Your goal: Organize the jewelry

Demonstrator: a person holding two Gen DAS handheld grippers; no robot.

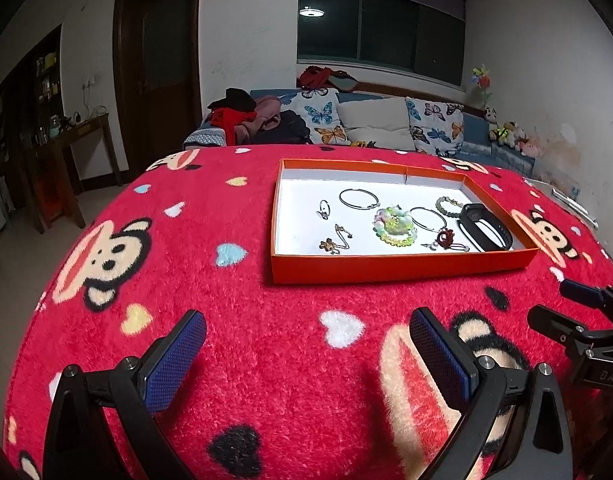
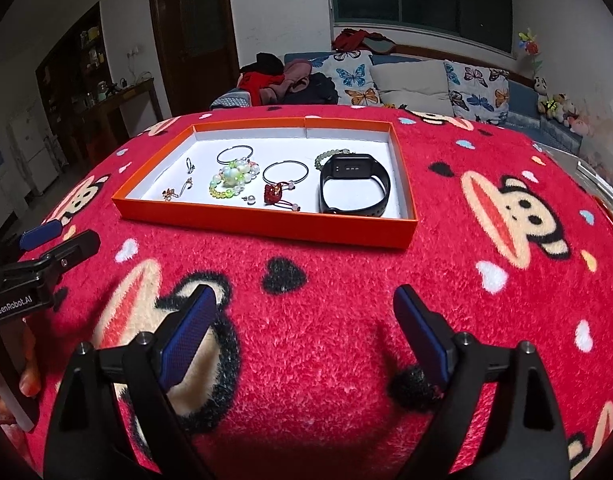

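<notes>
Hovering over red fleece-covered surface (image 2: 326, 320): both hand-held grippers, left (image 1: 306, 356) and right (image 2: 302, 328), held wide open, empty; jewelry kept in shallow orange cardboard tray (image 2: 266, 222).

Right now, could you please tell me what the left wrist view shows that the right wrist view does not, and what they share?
Only the left wrist view shows the left claw head-on, open over the red blanket, with the right claw at its right edge.

Only the right wrist view shows the right claw head-on, open and empty, the left claw at its left edge, and fingertips in the lower left corner.

Both show the orange tray holding the black watch, the bead bracelet and thin hoops.
</notes>
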